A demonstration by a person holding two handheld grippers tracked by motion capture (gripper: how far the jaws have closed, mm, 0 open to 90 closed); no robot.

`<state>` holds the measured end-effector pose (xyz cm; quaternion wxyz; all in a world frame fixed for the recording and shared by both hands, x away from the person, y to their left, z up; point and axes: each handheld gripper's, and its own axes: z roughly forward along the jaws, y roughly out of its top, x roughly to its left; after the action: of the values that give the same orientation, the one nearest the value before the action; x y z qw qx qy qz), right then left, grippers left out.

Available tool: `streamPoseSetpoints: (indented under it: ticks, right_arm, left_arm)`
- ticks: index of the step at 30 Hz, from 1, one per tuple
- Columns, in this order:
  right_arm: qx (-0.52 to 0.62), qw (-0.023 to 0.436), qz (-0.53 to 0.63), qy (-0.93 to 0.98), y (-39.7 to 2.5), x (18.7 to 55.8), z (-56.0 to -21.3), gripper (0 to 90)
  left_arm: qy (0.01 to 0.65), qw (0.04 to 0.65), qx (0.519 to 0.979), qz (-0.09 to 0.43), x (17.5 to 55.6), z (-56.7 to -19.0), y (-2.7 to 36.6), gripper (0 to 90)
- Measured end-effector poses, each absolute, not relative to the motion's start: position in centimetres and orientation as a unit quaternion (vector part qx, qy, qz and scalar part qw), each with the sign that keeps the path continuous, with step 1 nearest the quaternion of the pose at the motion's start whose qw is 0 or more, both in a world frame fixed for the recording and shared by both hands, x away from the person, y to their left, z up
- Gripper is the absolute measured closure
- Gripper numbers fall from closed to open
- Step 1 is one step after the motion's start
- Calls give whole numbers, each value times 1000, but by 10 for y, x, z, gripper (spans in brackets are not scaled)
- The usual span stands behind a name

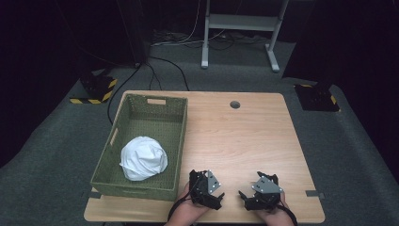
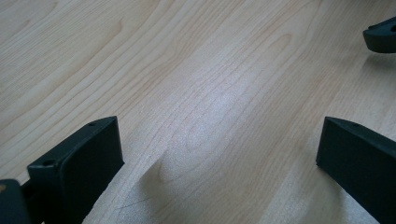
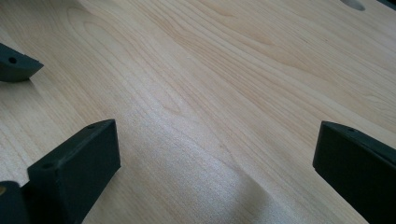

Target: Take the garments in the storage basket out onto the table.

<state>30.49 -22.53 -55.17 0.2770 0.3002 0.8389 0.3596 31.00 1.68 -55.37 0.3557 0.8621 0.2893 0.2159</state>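
On the left part of the wooden table (image 1: 244, 136) stands a green woven basket (image 1: 175, 141). A crumpled white cloth (image 1: 143, 158) lies inside it, toward its near end. My left gripper (image 1: 206, 188) rests low at the table's front edge, just right of the basket's near corner. In the left gripper view it (image 2: 217, 135) is open, with bare wood between the jaws. My right gripper (image 1: 260, 189) sits beside it to the right, also held by a hand. In the right gripper view it (image 3: 215, 130) is open over bare wood.
A round cable hole (image 1: 235, 104) lies near the table's far edge. A jaw tip of the right gripper (image 2: 380, 37) shows in the left gripper view. The left gripper's jaw tip (image 3: 16, 65) shows in the right gripper view. A white desk frame (image 1: 240, 28) stands on the floor behind.
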Motion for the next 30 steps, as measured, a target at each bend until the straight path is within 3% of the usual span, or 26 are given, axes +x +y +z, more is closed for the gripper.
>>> streamPoseSetpoints:
  ticks: [16,30]
  right_arm:
    - [294,277,362,840,-226,304,-551,2]
    - [285,278,361,843,-224,303,-552,5]
  left_arm:
    - [290,361,862,207,312,-553,18,2]
    - [280,414,850,164,308,-538,19,2]
